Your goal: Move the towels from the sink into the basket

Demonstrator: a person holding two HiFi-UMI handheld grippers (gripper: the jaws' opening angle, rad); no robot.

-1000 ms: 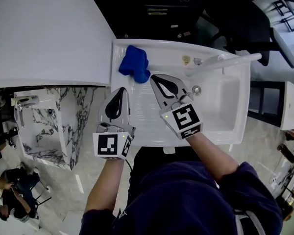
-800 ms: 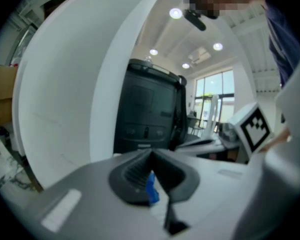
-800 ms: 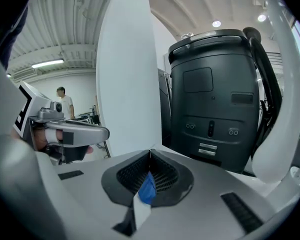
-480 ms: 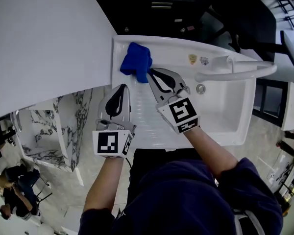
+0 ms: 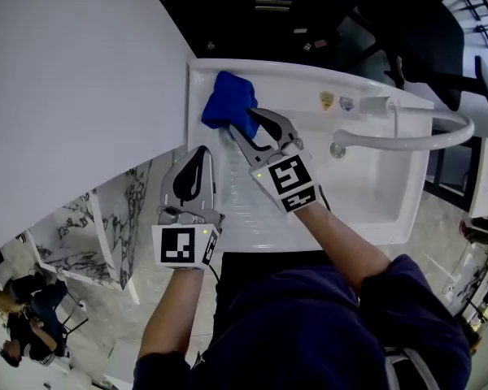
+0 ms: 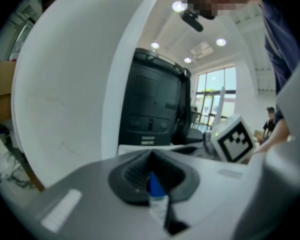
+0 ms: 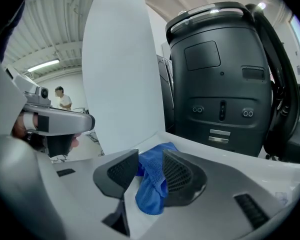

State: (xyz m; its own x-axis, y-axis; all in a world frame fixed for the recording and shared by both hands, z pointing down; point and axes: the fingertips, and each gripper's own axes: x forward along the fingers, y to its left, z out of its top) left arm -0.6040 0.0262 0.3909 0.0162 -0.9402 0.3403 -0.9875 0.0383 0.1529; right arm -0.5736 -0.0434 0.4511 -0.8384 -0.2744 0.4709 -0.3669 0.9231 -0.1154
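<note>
At the left edge of the head view, a broad white panel [image 5: 73,96] is being shown running alongside the white sink [image 5: 293,80]. Just to its right, the left gripper [image 5: 199,151] is being held over the near left part of the ribbed drainboard [image 5: 244,210], pointing away from the person, and its fingers are being kept together with nothing clamped between them; in the left gripper view only a sliver of blue is being glimpsed through the narrow gap below the meeting pads. Beyond it, the blue towel [image 5: 228,100] is lying bunched in the far left corner of the sink, against the back rim. The right gripper [image 5: 248,119] is being reached up to this towel from the near right, and its jaws have just been opening: in the right gripper view the fingers [image 7: 182,176] are being held apart, with a hanging fold of the towel [image 7: 152,191] sitting in the gap between them but not being pinched. Behind the towel in that view, a large dark appliance [image 7: 220,84] is being shown standing past the sink. Further right in the head view, the deeper basin [image 5: 374,193] is being spanned by the long curved spout of the faucet [image 5: 423,140].
</note>
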